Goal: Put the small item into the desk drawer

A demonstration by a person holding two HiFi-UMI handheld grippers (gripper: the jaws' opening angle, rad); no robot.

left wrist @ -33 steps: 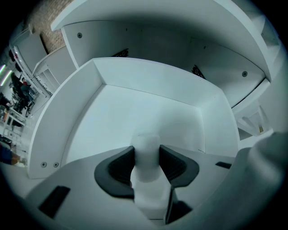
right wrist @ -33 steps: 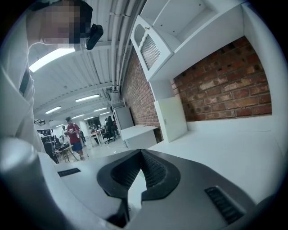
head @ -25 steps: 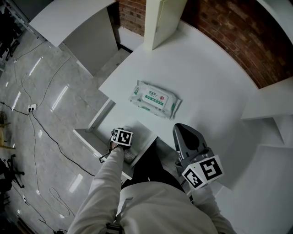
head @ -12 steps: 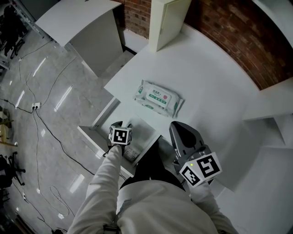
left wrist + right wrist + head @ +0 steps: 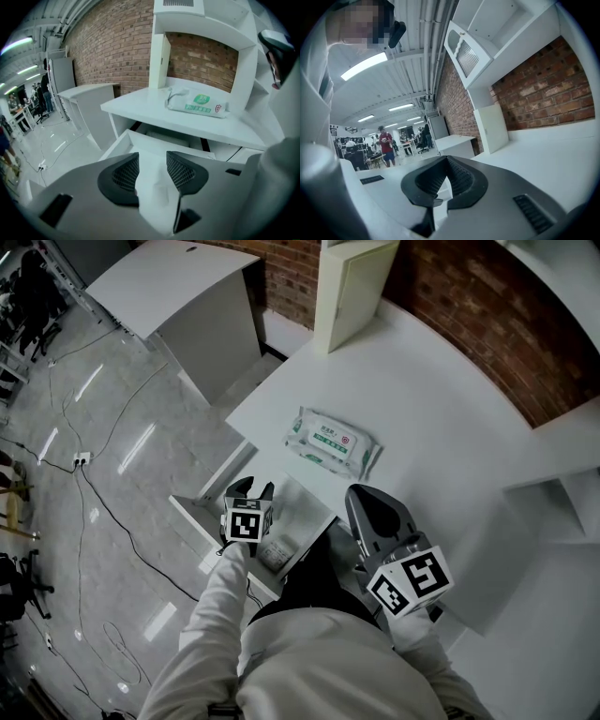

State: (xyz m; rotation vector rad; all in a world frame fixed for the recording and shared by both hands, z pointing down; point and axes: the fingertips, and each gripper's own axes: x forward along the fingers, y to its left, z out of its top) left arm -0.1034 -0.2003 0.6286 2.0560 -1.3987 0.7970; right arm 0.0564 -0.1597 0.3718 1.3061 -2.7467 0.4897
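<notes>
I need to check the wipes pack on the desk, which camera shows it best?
The head view: the wipes pack lies whole from above, uncovered. The left gripper view shows it side-on, from low down. The right gripper view misses it.

This is a big open office or work room. Plain white desks stand by a red brick wall. Cables trail over the floor (grey and shiny). Far off, people work under long ceiling lights.
</notes>
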